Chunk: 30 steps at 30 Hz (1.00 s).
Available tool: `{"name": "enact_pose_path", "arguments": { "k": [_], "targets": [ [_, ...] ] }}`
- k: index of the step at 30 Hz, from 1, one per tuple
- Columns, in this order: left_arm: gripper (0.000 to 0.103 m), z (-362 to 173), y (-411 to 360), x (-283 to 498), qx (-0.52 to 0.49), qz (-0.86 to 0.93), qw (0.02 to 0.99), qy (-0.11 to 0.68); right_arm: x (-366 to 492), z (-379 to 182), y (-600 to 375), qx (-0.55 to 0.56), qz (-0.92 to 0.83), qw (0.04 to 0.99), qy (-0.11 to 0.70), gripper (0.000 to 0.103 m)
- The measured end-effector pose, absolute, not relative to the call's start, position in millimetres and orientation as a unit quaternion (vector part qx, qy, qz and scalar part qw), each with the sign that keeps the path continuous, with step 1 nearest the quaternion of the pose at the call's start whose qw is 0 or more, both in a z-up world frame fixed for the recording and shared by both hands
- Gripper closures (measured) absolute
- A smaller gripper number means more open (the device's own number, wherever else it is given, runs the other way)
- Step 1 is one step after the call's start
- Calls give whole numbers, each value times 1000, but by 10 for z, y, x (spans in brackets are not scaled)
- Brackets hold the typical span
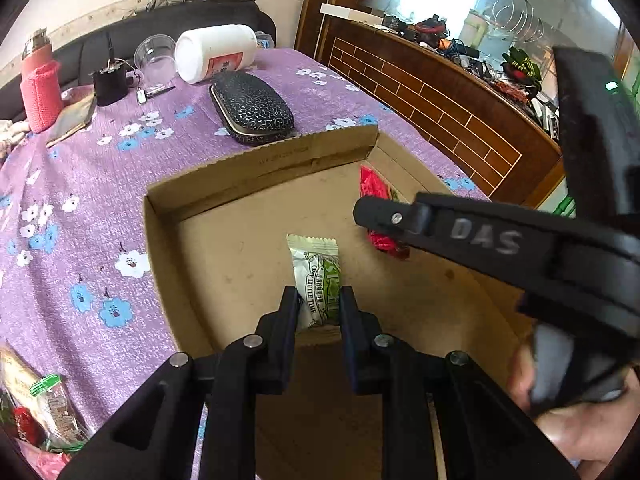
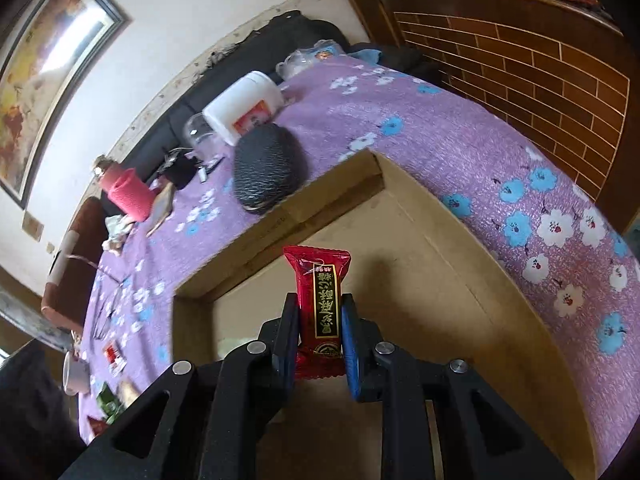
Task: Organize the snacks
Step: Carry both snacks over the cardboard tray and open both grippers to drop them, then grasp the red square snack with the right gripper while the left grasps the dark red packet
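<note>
A purple flowered cloth (image 1: 100, 208) covers the table, cluttered at the far end with a white jar (image 1: 216, 54) on its side, a dark patterned case (image 1: 252, 106) and a pink-sleeved bottle (image 1: 40, 88). Near me sits the shallow cardboard box (image 1: 260, 164), where I judge the snacks belong.

My left gripper (image 1: 319, 300) is pinched on a green-and-white snack packet (image 1: 316, 276) by its near end, so the rest sticks out forward and can go down flat. My right gripper (image 2: 319, 308) clamps a red snack packet (image 2: 320, 296) the same way.

Both claws tilt downward over the box's open interior. In the left view the right gripper crosses from the side above the box's far right corner, my hand (image 1: 568, 428) wrapped on its handle. More loose snacks (image 1: 44, 412) wait on the cloth outside the box.
</note>
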<state>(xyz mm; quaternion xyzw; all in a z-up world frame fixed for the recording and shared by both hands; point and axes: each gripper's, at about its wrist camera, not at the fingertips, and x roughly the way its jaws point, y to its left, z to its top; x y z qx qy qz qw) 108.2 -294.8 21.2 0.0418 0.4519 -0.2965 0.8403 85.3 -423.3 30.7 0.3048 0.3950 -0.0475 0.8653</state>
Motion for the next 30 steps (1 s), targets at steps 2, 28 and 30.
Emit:
{"name": "enact_pose_path", "arguments": {
  "k": [2, 28, 30],
  "targets": [
    [84, 207, -2971, 1063, 50, -293, 844, 447, 877, 235, -4253, 313, -39, 862, 397, 83],
    [68, 368, -2914, 925, 64, -261, 875, 403, 526, 623, -4198, 280, -72, 911, 293, 58],
    [67, 404, -2917, 901, 69, -260, 878, 397, 482, 659, -4181, 279, -79, 915, 282, 56]
  ]
}}
